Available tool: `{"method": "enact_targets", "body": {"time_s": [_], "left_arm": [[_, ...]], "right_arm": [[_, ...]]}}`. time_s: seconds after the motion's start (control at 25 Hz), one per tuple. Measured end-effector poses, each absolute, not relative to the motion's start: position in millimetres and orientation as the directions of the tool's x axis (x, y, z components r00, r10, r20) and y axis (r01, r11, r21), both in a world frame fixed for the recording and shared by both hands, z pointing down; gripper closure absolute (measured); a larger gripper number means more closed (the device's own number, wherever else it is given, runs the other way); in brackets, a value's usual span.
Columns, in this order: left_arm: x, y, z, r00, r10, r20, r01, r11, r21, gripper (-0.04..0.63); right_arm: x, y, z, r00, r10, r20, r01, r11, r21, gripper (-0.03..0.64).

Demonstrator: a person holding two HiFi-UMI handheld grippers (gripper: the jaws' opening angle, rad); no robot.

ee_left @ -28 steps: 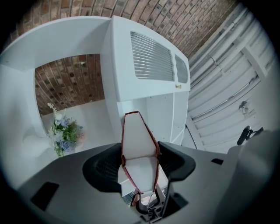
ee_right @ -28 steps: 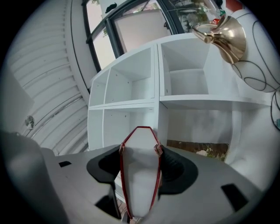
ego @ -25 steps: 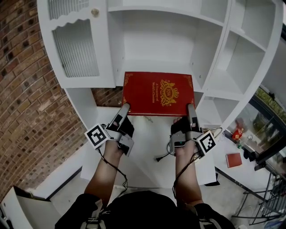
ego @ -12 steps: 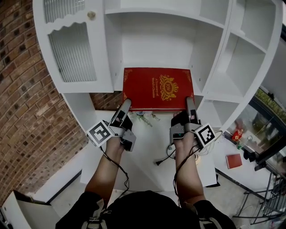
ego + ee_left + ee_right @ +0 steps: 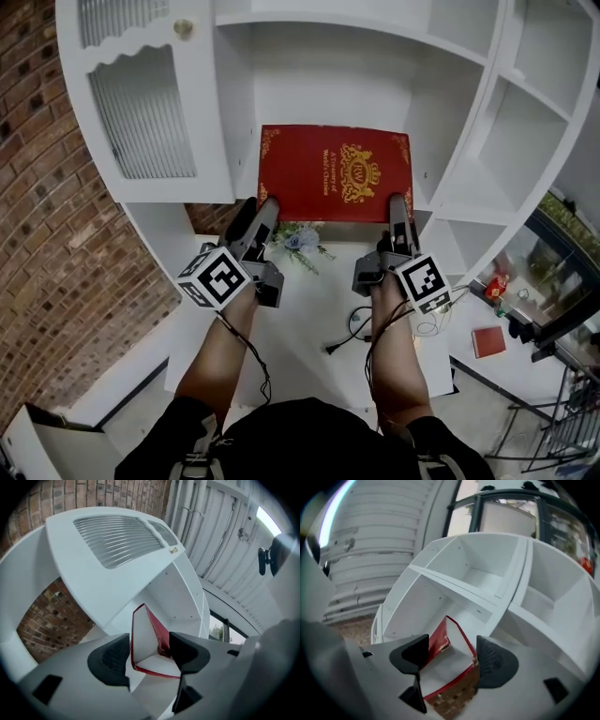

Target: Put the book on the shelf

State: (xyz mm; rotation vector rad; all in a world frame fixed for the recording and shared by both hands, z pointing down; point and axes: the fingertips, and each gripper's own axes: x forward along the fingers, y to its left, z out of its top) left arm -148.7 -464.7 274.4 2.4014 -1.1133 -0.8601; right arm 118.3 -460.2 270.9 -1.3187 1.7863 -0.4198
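Note:
A red book [image 5: 333, 173] with gold print lies flat on the floor of the middle compartment of the white shelf [image 5: 328, 84], its near edge at the shelf's front. My left gripper [image 5: 262, 211] is at the book's near left corner and my right gripper [image 5: 398, 208] at the near right corner. In the left gripper view the book [image 5: 147, 644] sits between the jaws of the left gripper [image 5: 149, 656], with a thin gap at one pad. In the right gripper view the jaws of the right gripper [image 5: 452, 660] are opening around the book [image 5: 450, 663], one pad standing off it.
A ribbed glass cabinet door [image 5: 141, 112] stands left of the compartment, with open cubbies [image 5: 525, 103] to the right. Artificial flowers [image 5: 300, 242] and a black cable [image 5: 352, 328] lie on the white surface below. A small red book [image 5: 489, 339] lies at lower right. A brick wall [image 5: 56, 244] is at left.
Both grippers pushed the book forward, deeper into the middle compartment, and it now rests flat there. The right jaws have spread wider around its corner.

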Motion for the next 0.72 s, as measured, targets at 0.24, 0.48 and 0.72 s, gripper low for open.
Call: {"method": "enact_targets", "body": {"time_s": [0.24, 0.48, 0.72], "left_arm": [[-152, -472, 260, 0.475, -0.797, -0.374, -0.671, -0.603, 0.432, 0.321], [-152, -473, 254, 0.465, -0.801, -0.378, -0.718, -0.591, 0.368, 0.324], [-143, -467, 249, 0.487, -0.791, -0.369, -0.765, -0.591, 0.257, 0.433]], "right_arm": [[117, -458, 252, -0.035, -0.896, -0.442, -0.851, 0.259, -0.457, 0.287], [110, -453, 241, -0.016, -0.894, -0.449, -0.957, 0.143, -0.252, 0.327], [103, -452, 238, -0.009, -0.896, -0.444, -0.981, 0.094, -0.17, 0.4]]}}
